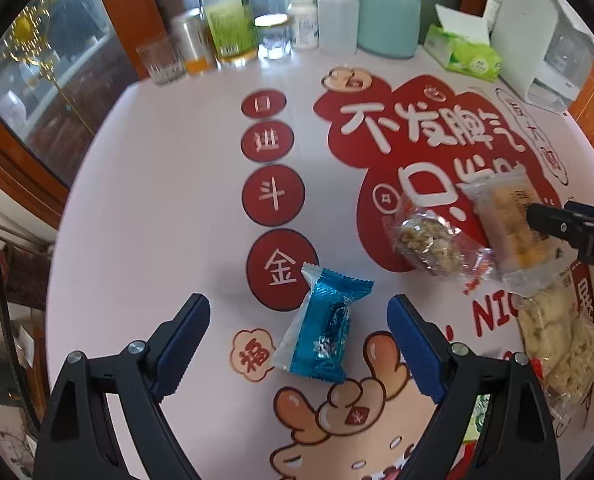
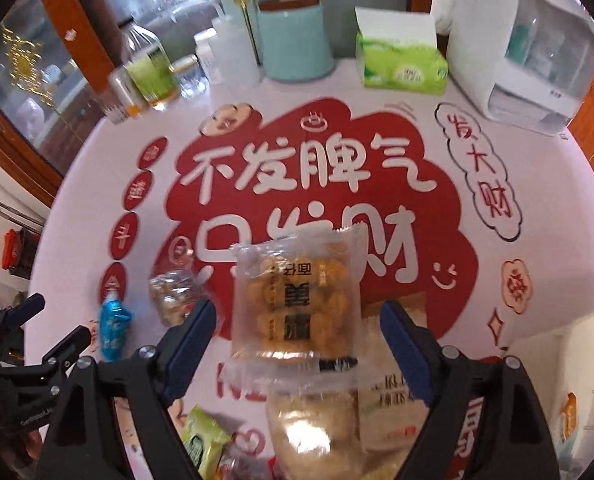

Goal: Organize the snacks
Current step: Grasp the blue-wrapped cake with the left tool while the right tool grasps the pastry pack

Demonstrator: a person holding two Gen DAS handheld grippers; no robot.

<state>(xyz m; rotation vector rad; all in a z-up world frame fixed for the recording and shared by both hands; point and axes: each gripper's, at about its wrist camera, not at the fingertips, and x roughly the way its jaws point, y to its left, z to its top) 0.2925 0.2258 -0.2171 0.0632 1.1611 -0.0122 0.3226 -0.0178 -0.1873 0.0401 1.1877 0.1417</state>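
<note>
The left tool (image 1: 299, 340) stands wide open over the counter (image 1: 169, 200), a blue-wrapped snack (image 1: 323, 328) lying untouched between its fingers. The right tool (image 2: 297, 340) gapes wide too, gripping nothing; a clear packet of golden snack (image 2: 295, 300) lies between its fingers (slightly blurred). A round clear-wrapped snack (image 2: 173, 298) sits at nine o'clock of that packet.

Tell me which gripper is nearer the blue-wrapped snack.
Left. The left gripper is open, with the blue-wrapped snack between its fingers; the right gripper is off to its right over the clear-wrapped snack.
</note>
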